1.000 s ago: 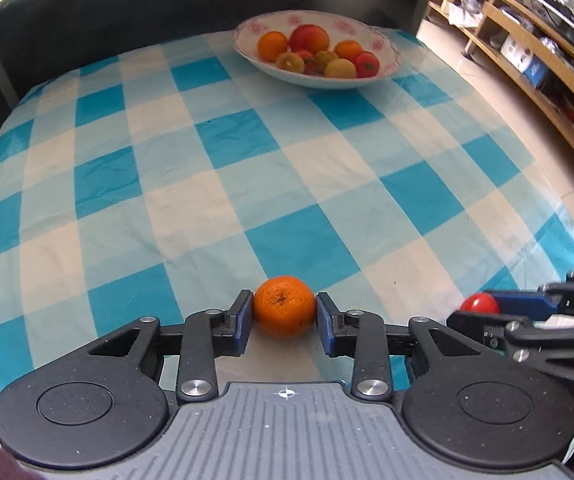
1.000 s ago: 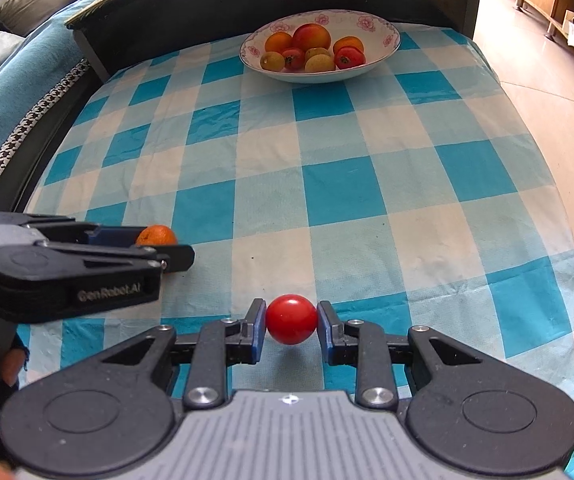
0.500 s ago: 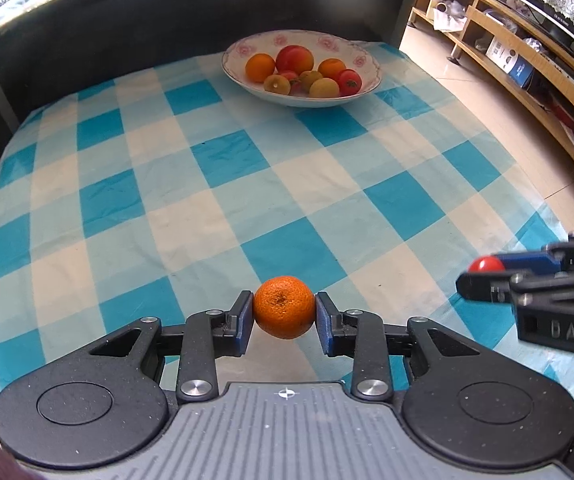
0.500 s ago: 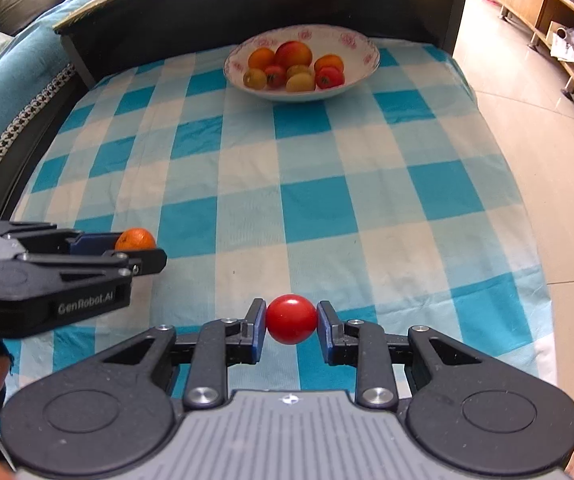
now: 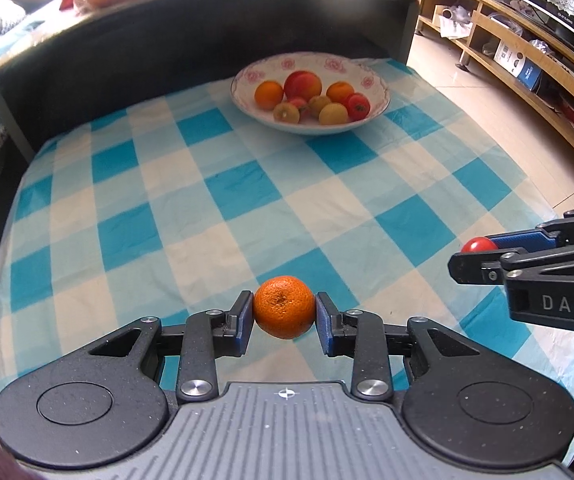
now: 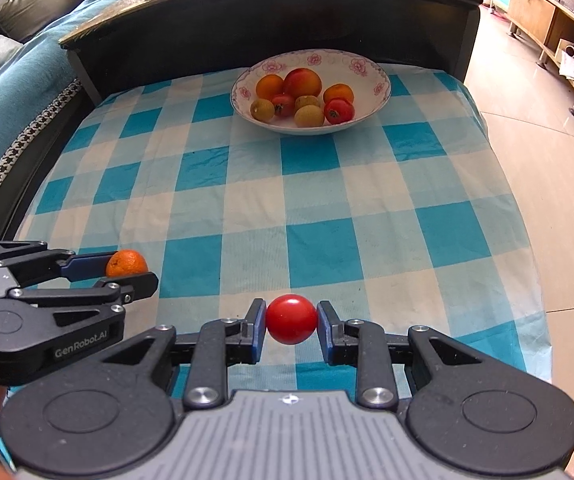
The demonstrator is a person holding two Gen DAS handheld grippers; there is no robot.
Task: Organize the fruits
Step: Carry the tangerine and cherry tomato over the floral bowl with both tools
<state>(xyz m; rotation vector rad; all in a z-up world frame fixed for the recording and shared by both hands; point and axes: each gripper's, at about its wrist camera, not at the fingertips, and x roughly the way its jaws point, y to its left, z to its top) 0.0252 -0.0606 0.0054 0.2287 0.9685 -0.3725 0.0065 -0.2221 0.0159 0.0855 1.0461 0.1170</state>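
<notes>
My left gripper (image 5: 284, 309) is shut on an orange mandarin (image 5: 284, 306) and holds it above the near end of the checked cloth; it also shows in the right wrist view (image 6: 127, 265). My right gripper (image 6: 291, 320) is shut on a red tomato (image 6: 291, 319), also above the near end; the tomato shows at the right of the left wrist view (image 5: 478, 245). A white flowered bowl (image 5: 371, 72) with several fruits stands at the far end of the table, also in the right wrist view (image 6: 367, 68).
The blue and white checked cloth (image 6: 311, 200) covers the table. A dark raised headboard-like wall (image 6: 247, 28) stands behind the bowl. A sofa (image 6: 15, 52) is at the left. Wooden shelves (image 5: 527, 60) and tiled floor (image 6: 535, 120) lie to the right.
Both grippers have risen and drawn back from the cloth with their fruits still held; the bowl now looks farther away.
</notes>
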